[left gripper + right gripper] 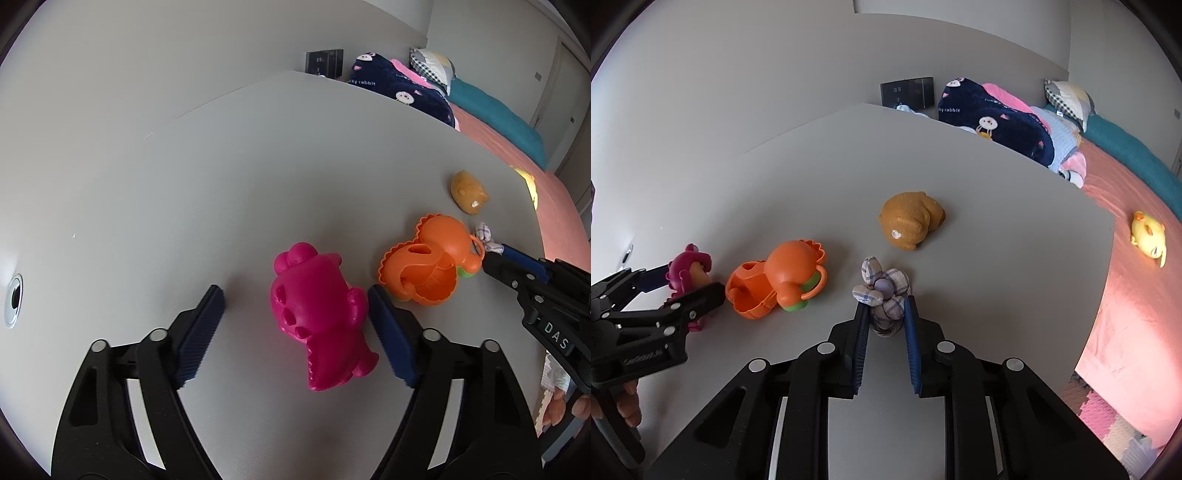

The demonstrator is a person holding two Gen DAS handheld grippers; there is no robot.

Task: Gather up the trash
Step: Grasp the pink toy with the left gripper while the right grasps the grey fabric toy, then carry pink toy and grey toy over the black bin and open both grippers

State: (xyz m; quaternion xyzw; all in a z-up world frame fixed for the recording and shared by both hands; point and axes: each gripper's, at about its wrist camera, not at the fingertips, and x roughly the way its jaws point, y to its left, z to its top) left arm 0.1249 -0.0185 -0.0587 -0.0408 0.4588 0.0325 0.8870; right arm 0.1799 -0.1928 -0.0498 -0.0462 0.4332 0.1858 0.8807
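A magenta plastic toy figure (321,321) lies on the grey table (147,192) between the fingers of my left gripper (295,301), which is open around it, the right pad touching its side. My right gripper (886,304) is shut on a plaid cloth toy (884,291) that rests on the table. An orange plastic toy (428,262) lies between the two, also in the right wrist view (783,280). A brown plush (910,219) lies further back. The magenta toy (689,275) and the left gripper (681,291) show at the left of the right wrist view.
The table's right edge (1108,258) borders a bed with a pink sheet (1137,314), a yellow plush (1148,236), a navy blanket (997,122) and pillows. A wall socket panel (907,90) sits behind the table. A cable hole (14,301) is at the left.
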